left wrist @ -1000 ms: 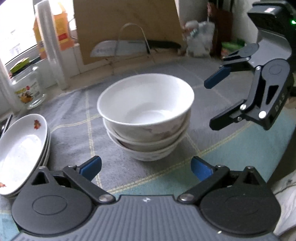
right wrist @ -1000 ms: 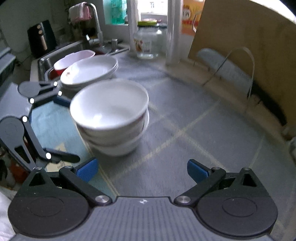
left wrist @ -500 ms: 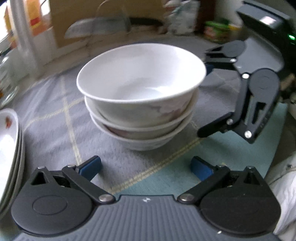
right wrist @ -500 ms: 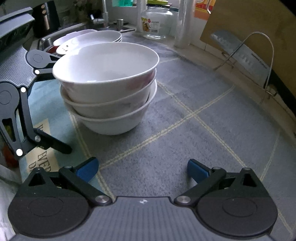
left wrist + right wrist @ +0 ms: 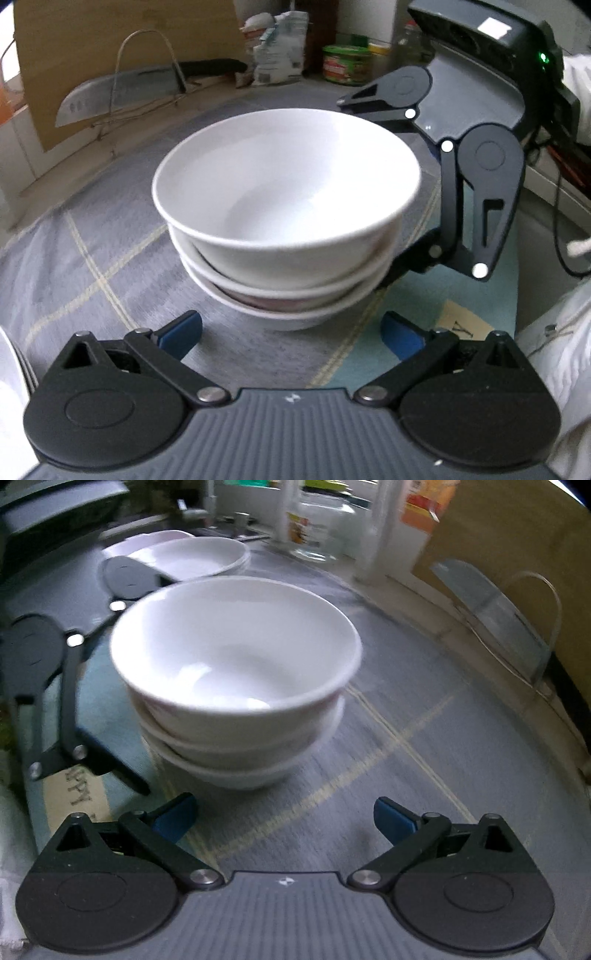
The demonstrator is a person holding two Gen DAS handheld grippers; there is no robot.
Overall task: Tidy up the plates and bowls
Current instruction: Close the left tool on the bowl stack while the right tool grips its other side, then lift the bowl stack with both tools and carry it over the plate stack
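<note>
Three white bowls (image 5: 288,206) are stacked on the grey checked mat (image 5: 92,258). My left gripper (image 5: 290,334) faces the stack's near side. Its jaws are closing, with the stack's base just ahead between the blue pads (image 5: 181,332) and no contact showing. My right gripper (image 5: 443,192) reaches in from the right, one finger behind the top rim and one low beside the bottom bowl. In the right wrist view the right gripper (image 5: 282,818) is open before the bowls (image 5: 236,664), with the left gripper (image 5: 55,686) at their left. A stack of white plates (image 5: 199,555) lies behind.
A cleaver in a wire rack (image 5: 122,92) leans against a wooden board (image 5: 110,29) at the back. A glass jar (image 5: 314,528) stands by the window, and a tin (image 5: 347,62) and bags sit at the back right. A white sleeve (image 5: 565,369) is at the right.
Both grippers have closed in on the bowl stack from opposite sides and dropped a little. The left view has rolled and its pads stand slightly nearer each other.
</note>
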